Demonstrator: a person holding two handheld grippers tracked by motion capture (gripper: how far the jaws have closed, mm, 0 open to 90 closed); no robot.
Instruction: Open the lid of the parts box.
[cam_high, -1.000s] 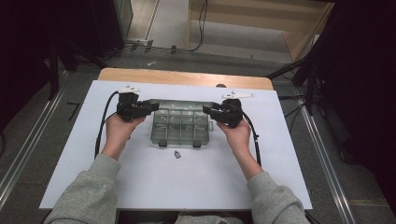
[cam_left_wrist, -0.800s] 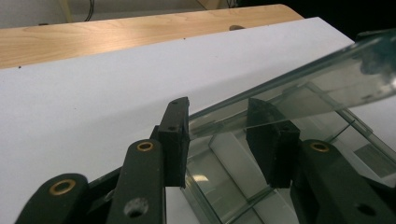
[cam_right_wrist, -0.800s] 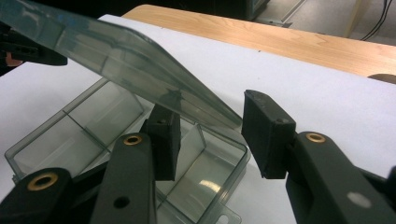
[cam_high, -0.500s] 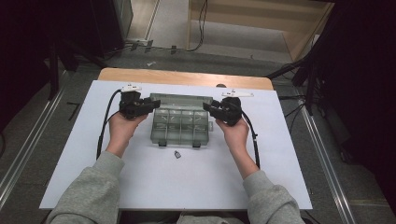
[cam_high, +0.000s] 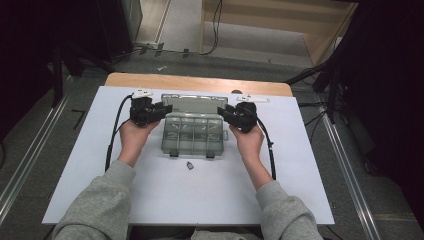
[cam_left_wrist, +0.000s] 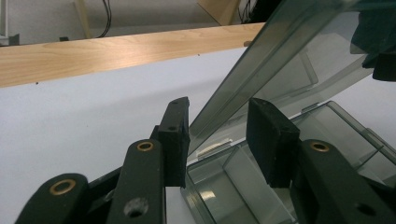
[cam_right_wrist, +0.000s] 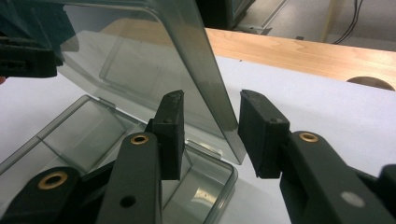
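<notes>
Two hand-held grippers, left (cam_high: 161, 109) and right (cam_high: 226, 112), straddle the raised lid (cam_high: 194, 104) at its 9 and 12... rather 9 and 3 o'clock edges, jaws part-open with the right just closing in, unclamped, steadying it so the compartment box (cam_high: 194, 136) mid-desk (cam_high: 300, 165) stays open.

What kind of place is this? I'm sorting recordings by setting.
Probably a lab or workshop set up for recording: a white-topped table on a wooden bench, floor cables, dark equipment stands, and a clear compartment box being handled.
</notes>
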